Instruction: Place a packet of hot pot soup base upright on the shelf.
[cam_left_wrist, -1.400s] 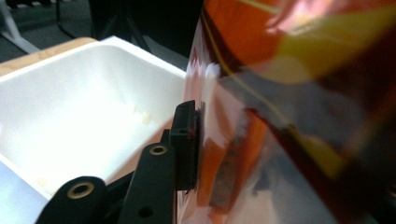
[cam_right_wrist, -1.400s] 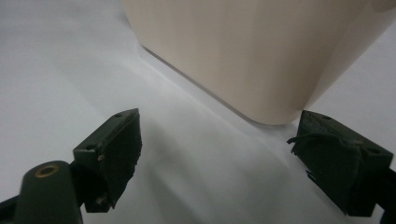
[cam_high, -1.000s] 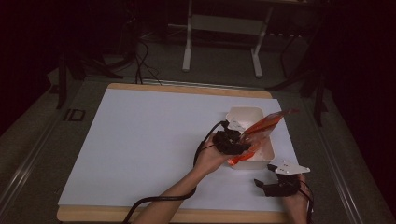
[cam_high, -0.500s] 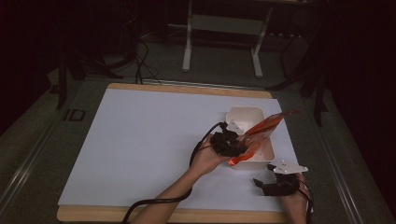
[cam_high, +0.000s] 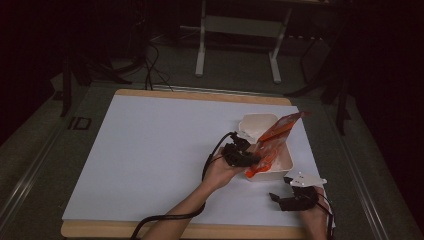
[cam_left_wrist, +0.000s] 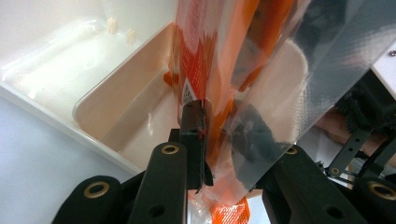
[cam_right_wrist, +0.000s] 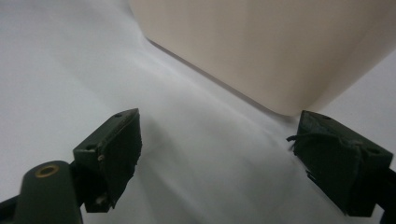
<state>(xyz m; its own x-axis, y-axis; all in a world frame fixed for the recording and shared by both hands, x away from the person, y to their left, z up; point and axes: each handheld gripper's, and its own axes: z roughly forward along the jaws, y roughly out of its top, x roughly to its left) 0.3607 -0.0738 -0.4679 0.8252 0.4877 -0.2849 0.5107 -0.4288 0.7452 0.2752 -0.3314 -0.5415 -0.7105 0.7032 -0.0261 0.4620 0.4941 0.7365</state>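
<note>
left hand-held gripper (cam_high: 250, 161) has just been closing, with the lower end of an orange-and-clear plastic pouch (cam_high: 274, 135) between its jaws; in the left gripper view one pad (cam_left_wrist: 194, 135) lies flat against the film (cam_left_wrist: 243, 70), and i read it as clamped on the pouch, though the far pad is hidden behind the foil. the pouch stands tilted up and away from this gripper, over the white container (cam_high: 286, 161) that sits just ahead of it on the worktop (cam_high: 150, 150); the open tray (cam_left_wrist: 116, 112) lies just below the jaws. judgement on handling: the pouch looks light, soft and crinkly, with slick film likely to slide or fold under a pinch; it holds no shape of its own. best taken at a flat sealed edge or corner, where the layers stack and the pads get purchase, rather than across the loose belly. right hand-held gripper (cam_high: 295, 199) rests on the worktop with its jaws wide apart and nothing between them; in its own view the pads (cam_right_wrist: 112, 149) frame bare worktop, the container's outer wall (cam_right_wrist: 261, 51) just ahead, not touched.
</note>
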